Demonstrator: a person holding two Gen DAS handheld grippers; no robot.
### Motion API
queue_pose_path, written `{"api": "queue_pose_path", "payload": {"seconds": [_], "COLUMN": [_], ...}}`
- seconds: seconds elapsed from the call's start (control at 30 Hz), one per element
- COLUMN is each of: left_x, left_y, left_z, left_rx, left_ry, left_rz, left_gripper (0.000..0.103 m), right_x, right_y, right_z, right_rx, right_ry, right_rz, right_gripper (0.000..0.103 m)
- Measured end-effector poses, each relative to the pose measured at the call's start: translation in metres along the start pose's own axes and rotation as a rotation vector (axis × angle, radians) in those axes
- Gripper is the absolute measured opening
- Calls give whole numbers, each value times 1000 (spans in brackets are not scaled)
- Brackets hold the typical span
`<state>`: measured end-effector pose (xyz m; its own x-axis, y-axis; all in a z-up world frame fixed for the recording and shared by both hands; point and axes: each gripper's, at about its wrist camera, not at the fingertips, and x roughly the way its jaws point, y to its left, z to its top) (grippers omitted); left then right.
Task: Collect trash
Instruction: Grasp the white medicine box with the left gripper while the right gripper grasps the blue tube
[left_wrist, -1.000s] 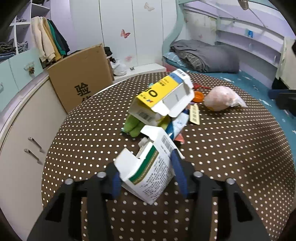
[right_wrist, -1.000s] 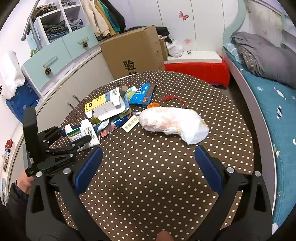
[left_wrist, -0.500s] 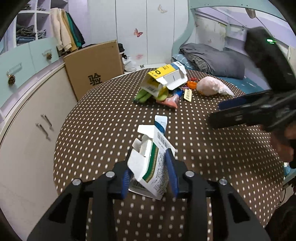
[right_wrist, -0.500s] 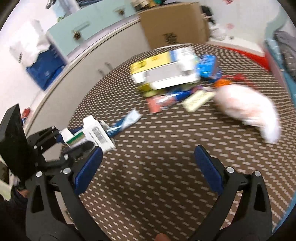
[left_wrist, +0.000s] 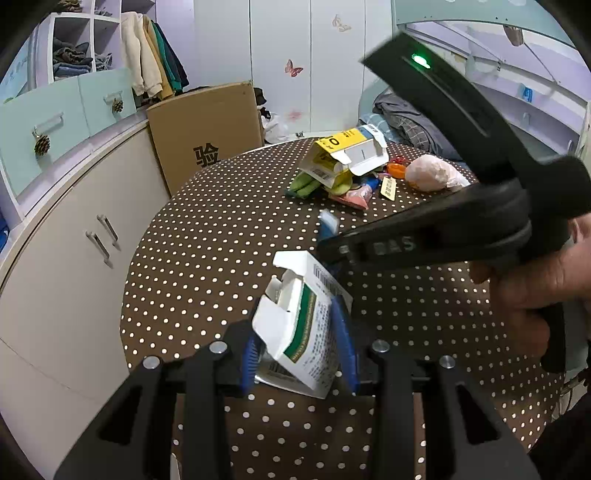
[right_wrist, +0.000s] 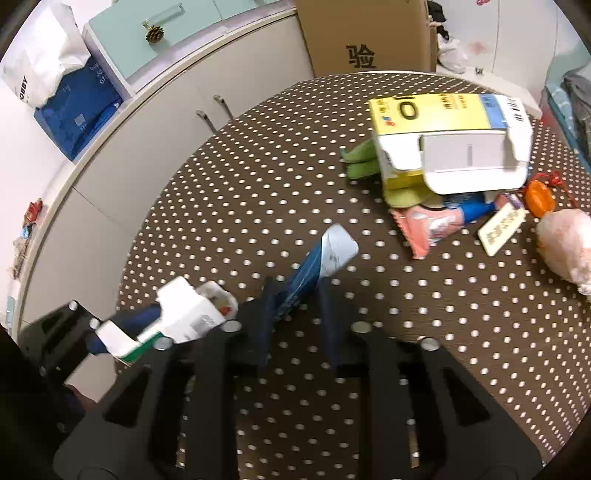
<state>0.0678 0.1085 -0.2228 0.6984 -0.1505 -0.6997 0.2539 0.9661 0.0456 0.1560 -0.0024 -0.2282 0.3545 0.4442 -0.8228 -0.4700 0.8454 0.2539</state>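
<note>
Left gripper (left_wrist: 297, 349): jaws closed on one white carton with a green stripe (left_wrist: 301, 332), flaps open, held just above the dotted table (left_wrist: 207, 236). Right gripper (right_wrist: 295, 314): jaws narrowed around one blue and white wrapper (right_wrist: 321, 262), which lies on the cloth and projects forward between the pads; firm contact on both sides cannot be confirmed because of blur. In the left wrist view the right gripper's black body (left_wrist: 443, 229) crosses directly ahead and to the right of the held carton, hiding most of that wrapper and part of the table beyond. The remaining litter sits in one cluster further ahead of both grippers. Count in the cluster: one yellow and white box (right_wrist: 450, 140) with its lid flap open, resting on top of green packets (right_wrist: 364, 160); one pink wrapper (right_wrist: 428, 227) just in front of the box; one cream label card (right_wrist: 502, 227) beside it; one orange cap (right_wrist: 540, 195) behind the card; one pale crumpled bag (right_wrist: 565, 240) at the far right of the right gripper. Off the table, one brown cardboard box (left_wrist: 207, 133) stands beyond the far edge, left of the cluster, against a curved white cabinet (left_wrist: 74, 229).
</note>
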Motion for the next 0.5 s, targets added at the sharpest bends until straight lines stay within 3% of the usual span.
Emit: {"api": "queue_pose_path", "payload": {"seconds": [0.2, 0.37, 0.5], "left_x": [3, 17, 20], "left_y": [-7, -17, -18], "left_z": [2, 4, 5], "left_rx": [24, 27, -21], "left_ry": [-8, 26, 37], "left_rz": [9, -33, -52], "left_gripper": [40, 44, 43], "right_x": [-16, -28, -22], "right_y": [-39, -55, -39], "right_z": [-10, -11, -13], "right_rx": [13, 72, 76], "right_ry": [-6, -16, -35], "right_rz": [-30, -29, -34], "right_gripper": [20, 21, 45]}}
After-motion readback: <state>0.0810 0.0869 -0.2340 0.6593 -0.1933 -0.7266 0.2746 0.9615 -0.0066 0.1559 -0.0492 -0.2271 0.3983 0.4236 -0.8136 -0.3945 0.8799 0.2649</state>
